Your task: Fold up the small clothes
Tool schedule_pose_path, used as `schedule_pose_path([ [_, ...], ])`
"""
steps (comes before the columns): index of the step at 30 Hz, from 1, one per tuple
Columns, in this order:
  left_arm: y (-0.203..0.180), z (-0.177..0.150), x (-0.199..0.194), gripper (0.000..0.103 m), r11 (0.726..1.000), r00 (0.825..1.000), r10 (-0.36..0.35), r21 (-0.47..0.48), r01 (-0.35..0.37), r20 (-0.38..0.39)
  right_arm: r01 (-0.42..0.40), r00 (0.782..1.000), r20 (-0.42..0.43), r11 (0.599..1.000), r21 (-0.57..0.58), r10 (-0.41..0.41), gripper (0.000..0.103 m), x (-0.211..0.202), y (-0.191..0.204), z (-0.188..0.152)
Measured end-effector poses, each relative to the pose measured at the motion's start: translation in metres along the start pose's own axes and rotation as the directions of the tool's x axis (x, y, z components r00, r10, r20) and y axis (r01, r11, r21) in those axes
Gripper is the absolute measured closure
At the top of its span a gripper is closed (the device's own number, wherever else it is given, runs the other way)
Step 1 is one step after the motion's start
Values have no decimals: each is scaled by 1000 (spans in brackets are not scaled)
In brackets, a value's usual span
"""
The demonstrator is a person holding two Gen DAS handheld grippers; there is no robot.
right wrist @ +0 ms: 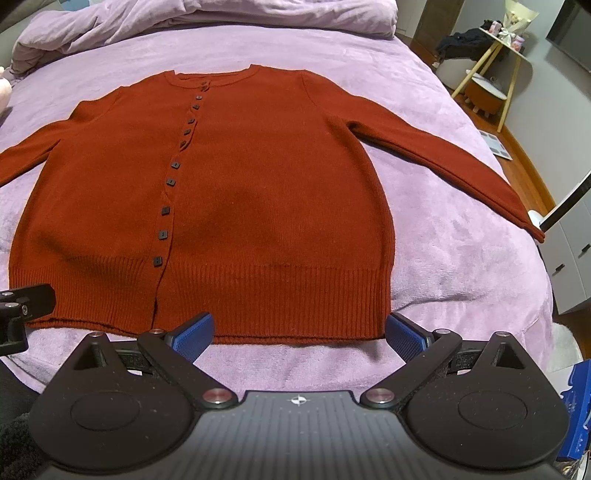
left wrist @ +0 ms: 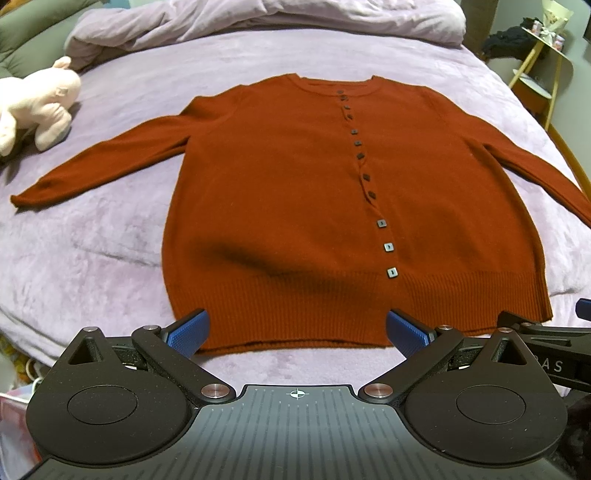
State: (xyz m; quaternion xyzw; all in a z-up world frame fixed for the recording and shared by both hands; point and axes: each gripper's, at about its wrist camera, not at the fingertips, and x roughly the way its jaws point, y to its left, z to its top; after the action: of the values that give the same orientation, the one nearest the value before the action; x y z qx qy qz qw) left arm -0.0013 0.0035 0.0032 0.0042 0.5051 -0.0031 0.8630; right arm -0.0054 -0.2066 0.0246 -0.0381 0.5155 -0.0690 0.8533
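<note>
Across the middle of the lilac bedspread [left wrist: 110, 266] lies one rust-red cardigan [left wrist: 288, 192], front up and buttoned, spread flat with its neckline toward the far end of the bed and its ribbed hem [right wrist: 295, 295] nearest the tools. Its long axis runs straight away from both cameras, hem to collar, and its two sleeves angle outward and back toward the near side, one to each flank: the left sleeve [left wrist: 99, 162] ends in a cuff well out on the cover, and the right sleeve [right wrist: 443, 158] reaches almost to the bed's edge. I count thirteen small dark square buttons [left wrist: 388, 246] in a single line down the placket in the left wrist view; the topmost ones are tiny, so that count is approximate. The left gripper [left wrist: 297, 332] hangs just above the near hem with its blue pads spread wide, holding nothing, and it sits left of the button line. The right gripper [right wrist: 299, 332] is likewise spread wide and empty at the hem, right of the button line and reaching toward the right-hand corner. Each tool looks about equally close to the hem, so either sleeve would likely fall to the gripper on its own side. Beyond the garment there is one pink plush toy [left wrist: 37, 107] near the left sleeve, one bunched duvet [left wrist: 258, 18] at the head of the bed, and one yellow-legged side table [right wrist: 498, 55] off to the right.
</note>
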Motion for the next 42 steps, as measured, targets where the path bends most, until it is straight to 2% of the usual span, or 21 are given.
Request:
schedule_pose_path([
  [42,1,0,4,0,1000,1000,0,-16,-1,-13,-13,1000,7,1000,2,13,4,0,0,-1],
])
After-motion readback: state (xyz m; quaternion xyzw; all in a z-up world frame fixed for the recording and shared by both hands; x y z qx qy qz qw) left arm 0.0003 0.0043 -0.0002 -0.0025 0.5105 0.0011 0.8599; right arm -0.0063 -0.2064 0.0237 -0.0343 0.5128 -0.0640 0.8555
